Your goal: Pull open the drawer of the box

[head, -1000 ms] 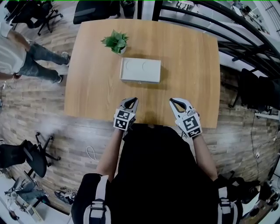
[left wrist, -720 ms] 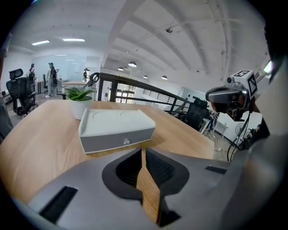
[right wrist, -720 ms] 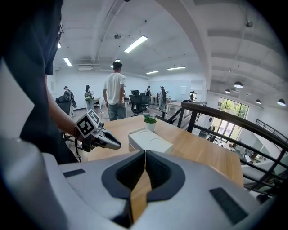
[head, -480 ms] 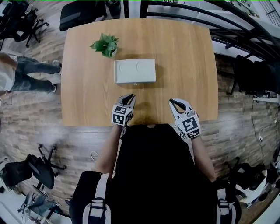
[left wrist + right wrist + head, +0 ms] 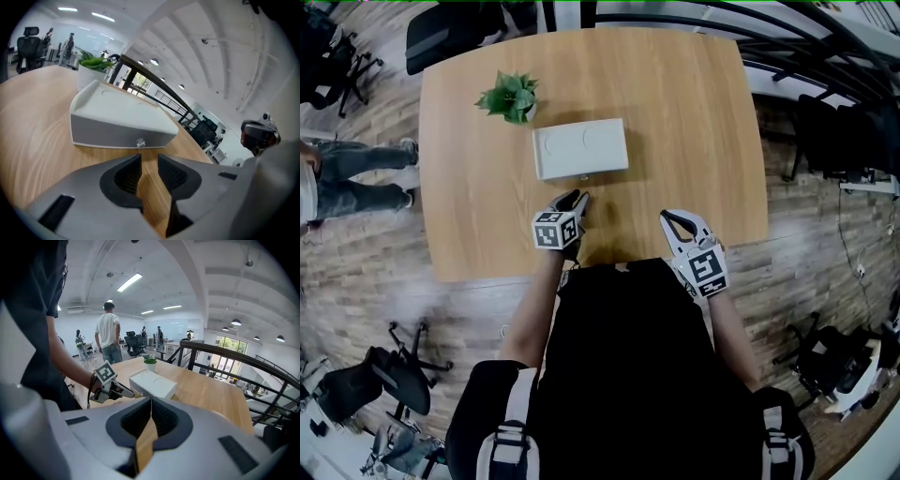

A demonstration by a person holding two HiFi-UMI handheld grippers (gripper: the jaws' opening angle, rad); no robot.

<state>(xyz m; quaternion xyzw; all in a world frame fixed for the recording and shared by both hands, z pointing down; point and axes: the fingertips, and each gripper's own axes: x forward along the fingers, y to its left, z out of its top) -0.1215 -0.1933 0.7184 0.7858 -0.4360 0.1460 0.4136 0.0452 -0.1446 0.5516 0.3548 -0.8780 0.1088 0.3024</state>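
Note:
A white box (image 5: 580, 148) lies on the wooden table (image 5: 694, 122), its drawer front facing me. In the left gripper view the box (image 5: 117, 117) shows a small clear knob (image 5: 139, 142) at the middle of the closed drawer front. My left gripper (image 5: 578, 198) hovers just short of that front; its jaws (image 5: 149, 159) stand a narrow gap apart with nothing between them, aimed at the knob. My right gripper (image 5: 675, 217) hangs over the table's near edge, to the right of the box, its jaws (image 5: 151, 401) shut and empty. The right gripper view also takes in the box (image 5: 153, 383).
A small potted plant (image 5: 508, 96) stands behind the box's left corner. A person's legs (image 5: 347, 178) are on the floor to the left, with office chairs (image 5: 403, 370) around. A black railing (image 5: 806, 47) runs along the right. A person (image 5: 110, 333) stands beyond the table.
My left gripper has moved forward to the box's drawer front. The right gripper has stayed near the table's edge. The head camera has shifted, so the table sits further left in view.

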